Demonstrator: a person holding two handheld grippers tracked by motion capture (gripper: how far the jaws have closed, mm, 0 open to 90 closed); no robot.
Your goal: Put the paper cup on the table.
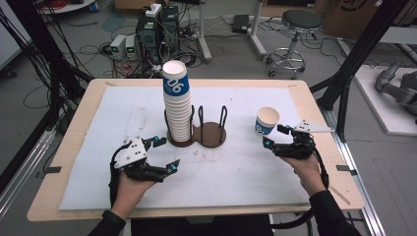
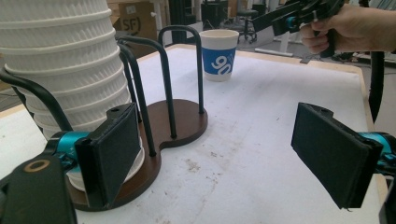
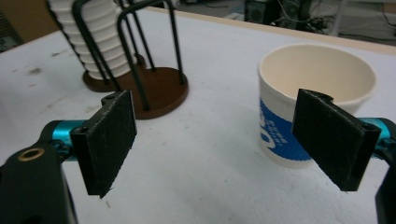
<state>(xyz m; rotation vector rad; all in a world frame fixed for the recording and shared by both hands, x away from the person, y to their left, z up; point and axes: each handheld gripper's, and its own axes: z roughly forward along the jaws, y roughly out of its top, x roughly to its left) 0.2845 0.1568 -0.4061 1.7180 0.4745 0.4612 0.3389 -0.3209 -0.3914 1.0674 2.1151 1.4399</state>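
Observation:
A tall stack of white ribbed paper cups [image 1: 177, 103] with a blue-banded cup on top stands in the left bay of a brown wire cup holder [image 1: 212, 137]. A single blue-and-white cup [image 1: 267, 121] stands upright on the mat to the right. My left gripper [image 1: 168, 153] rests open in front of the stack [image 2: 65, 60], its left pad [image 2: 112, 154] close to the holder's base [image 2: 182, 121], with nothing between the jaws. My right gripper [image 1: 273, 136] is open just in front of the single cup [image 3: 303, 93], which stands beyond its right pad [image 3: 331, 137], apart from it.
A white mat [image 1: 123, 113] covers the wooden table [image 1: 74, 128]. The holder's right bay [image 3: 154, 88] has no cups in it. Black frame posts stand at the table's left and right sides, and a stool [image 1: 295, 29] and electronics sit on the floor behind.

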